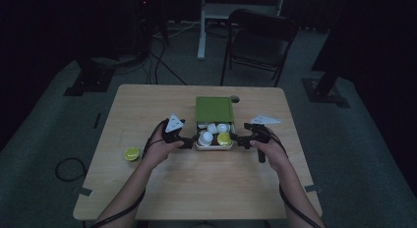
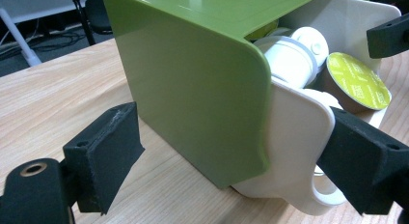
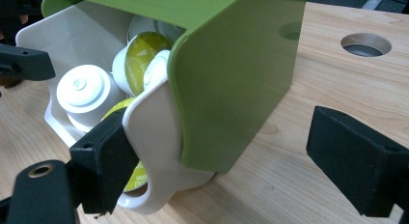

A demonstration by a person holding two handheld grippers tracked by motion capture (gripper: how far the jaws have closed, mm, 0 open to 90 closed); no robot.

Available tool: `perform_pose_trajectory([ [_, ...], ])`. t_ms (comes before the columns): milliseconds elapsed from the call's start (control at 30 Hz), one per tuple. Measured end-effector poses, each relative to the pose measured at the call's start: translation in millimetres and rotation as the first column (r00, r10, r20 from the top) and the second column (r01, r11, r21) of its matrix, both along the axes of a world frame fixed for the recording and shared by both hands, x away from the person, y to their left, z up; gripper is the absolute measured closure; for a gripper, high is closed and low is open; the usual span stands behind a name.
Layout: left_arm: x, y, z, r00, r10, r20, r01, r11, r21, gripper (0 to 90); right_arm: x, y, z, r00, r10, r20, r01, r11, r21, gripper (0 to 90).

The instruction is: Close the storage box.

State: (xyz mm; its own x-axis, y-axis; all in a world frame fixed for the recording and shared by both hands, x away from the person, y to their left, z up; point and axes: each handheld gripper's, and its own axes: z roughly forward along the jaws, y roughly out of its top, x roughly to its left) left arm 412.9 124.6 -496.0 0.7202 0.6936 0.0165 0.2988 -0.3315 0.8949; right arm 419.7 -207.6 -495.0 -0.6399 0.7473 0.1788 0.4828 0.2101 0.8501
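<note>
Care matters: your left gripper point(image 2: 231, 156) and right gripper point(image 3: 226, 161), both open, flank the white drawer point(image 1: 213, 145) half out of the green box point(image 1: 214, 109), so a lopsided pull could spill capsules point(image 1: 206, 137).

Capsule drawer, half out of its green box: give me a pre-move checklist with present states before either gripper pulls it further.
1. White drawer partly out of the green sleeve: ok.
2. Left gripper at the drawer's left side, jaws spread, one pad by the drawer wall: ok; firm contact: cannot tell.
3. Right gripper at the drawer's right side, jaws spread, one pad by its looped corner: ok; firm contact: cannot tell.
4. Capsules lying inside the drawer, none spilling over the wall: ok.
5. Loose green capsule on the table, well away from both hands: ok.
</note>
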Motion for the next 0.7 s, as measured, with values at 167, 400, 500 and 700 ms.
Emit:
perform_pose_trajectory([
  [167,4.3,-1.7,-1.0,1.0,-0.002,-0.001,0.002,0.9999,0.013,12.4,3.6,0.3,-1.4,1.0,-0.007,0.003,0.007,1.0,0.005,12.6],
  [400,6.9,-2.5,-1.6,1.0,0.004,0.005,-0.005,0.9997,0.024,12.4,4.5,1.5,-1.2,0.9998,-0.021,0.004,0.021,1.0,-0.001,12.6],
  [500,9.3,-1.9,-3.6,0.9999,0.011,0.0,-0.011,0.9999,0.009,12.4,6.5,2.3,-1.0,0.9997,-0.025,0.005,0.025,1.0,-0.004,12.6],
  [700,13.8,-1.8,-4.2,0.9998,0.018,-0.004,-0.018,0.9998,0.008,12.4,10.5,2.9,-1.1,0.9996,-0.029,0.003,0.029,1.0,-0.006,12.6],
])
